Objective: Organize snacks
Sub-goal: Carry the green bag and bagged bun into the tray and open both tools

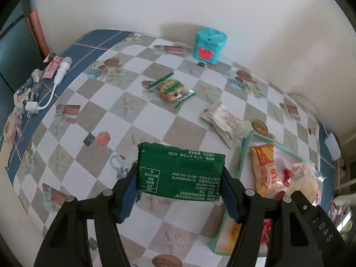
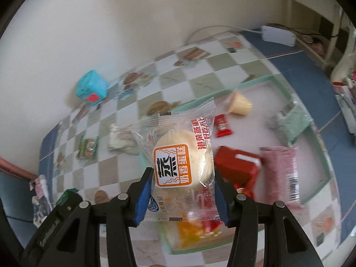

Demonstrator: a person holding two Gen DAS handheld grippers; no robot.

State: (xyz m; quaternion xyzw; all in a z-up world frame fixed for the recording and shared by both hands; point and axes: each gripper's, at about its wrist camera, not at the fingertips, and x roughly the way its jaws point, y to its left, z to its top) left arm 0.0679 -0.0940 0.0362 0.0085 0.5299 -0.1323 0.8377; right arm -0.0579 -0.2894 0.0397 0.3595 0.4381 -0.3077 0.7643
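Snacks are in both grips here. The left gripper [image 1: 180, 187] is clamped on a flat green packet [image 1: 181, 170], blue pads pressed against its two side edges, the printed back facing the camera, held up off the checkered tablecloth [image 1: 142, 120]. The right gripper [image 2: 181, 197] is clamped on a clear-wrapped steamed cake [image 2: 184, 158] with an orange-and-white label, pads squeezing the wrapper on either side, hanging above the tray [image 2: 311, 133].

And that mint-rimmed tray already has a crowd in it: a red box [image 2: 237, 166], a pink packet [image 2: 281, 173], a small red candy [image 2: 223, 125], a pale jelly cup [image 2: 240, 104] lying on its side, and a mint-green item [image 2: 293, 120] near the far rim, too blurred to identify.

Out on the cloth, well apart from the tray, a green-striped cookie pack [image 1: 172, 89] lies alone. A white sachet [image 1: 222, 119] sits just beside the tray's corner. A teal tin [image 1: 210, 44] stands by the wall. Far left, a white charger cable [image 1: 55, 82] rests on the blue border.
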